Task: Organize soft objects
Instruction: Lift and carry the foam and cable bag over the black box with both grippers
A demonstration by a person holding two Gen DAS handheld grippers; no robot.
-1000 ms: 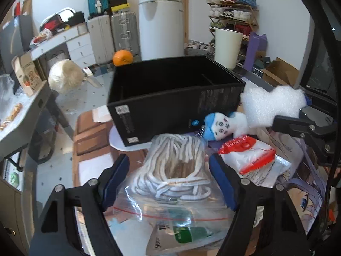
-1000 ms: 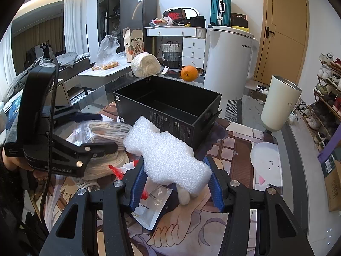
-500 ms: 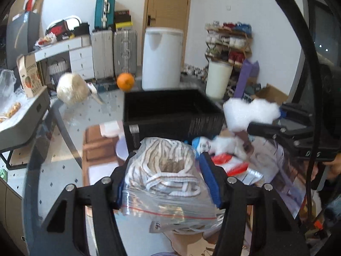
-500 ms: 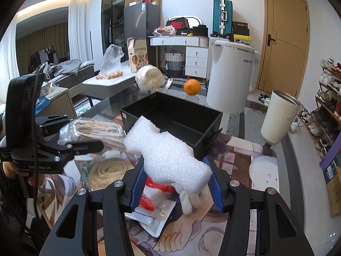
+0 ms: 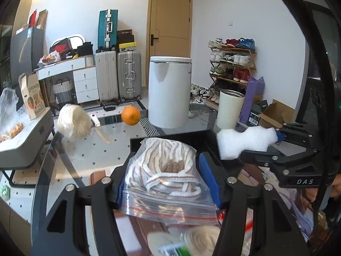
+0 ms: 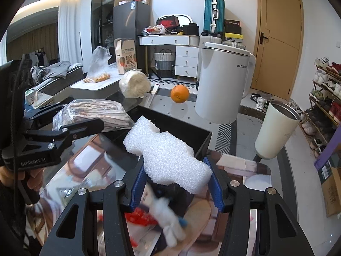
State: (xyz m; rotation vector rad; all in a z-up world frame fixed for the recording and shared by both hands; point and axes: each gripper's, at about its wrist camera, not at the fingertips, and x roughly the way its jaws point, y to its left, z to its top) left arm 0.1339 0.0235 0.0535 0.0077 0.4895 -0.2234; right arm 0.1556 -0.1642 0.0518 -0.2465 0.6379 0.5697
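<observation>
With your left gripper (image 5: 168,179) clamping the clear zip bag of striped rope (image 5: 166,170) and your right gripper (image 6: 174,181) pinching the white foam block (image 6: 168,155), both just before the open black box (image 6: 183,132), the slippery bag may slide free.

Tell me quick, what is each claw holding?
Left gripper: closed on the clear plastic zip bag of striped cream rope.
Right gripper: closed on the white bumpy foam block.

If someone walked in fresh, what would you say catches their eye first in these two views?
Probably the white foam clamped in the right tongs, held up in front of the black box. Next, the bagged rope gripped in the left tongs, and the orange on the glass table beyond the box.
</observation>
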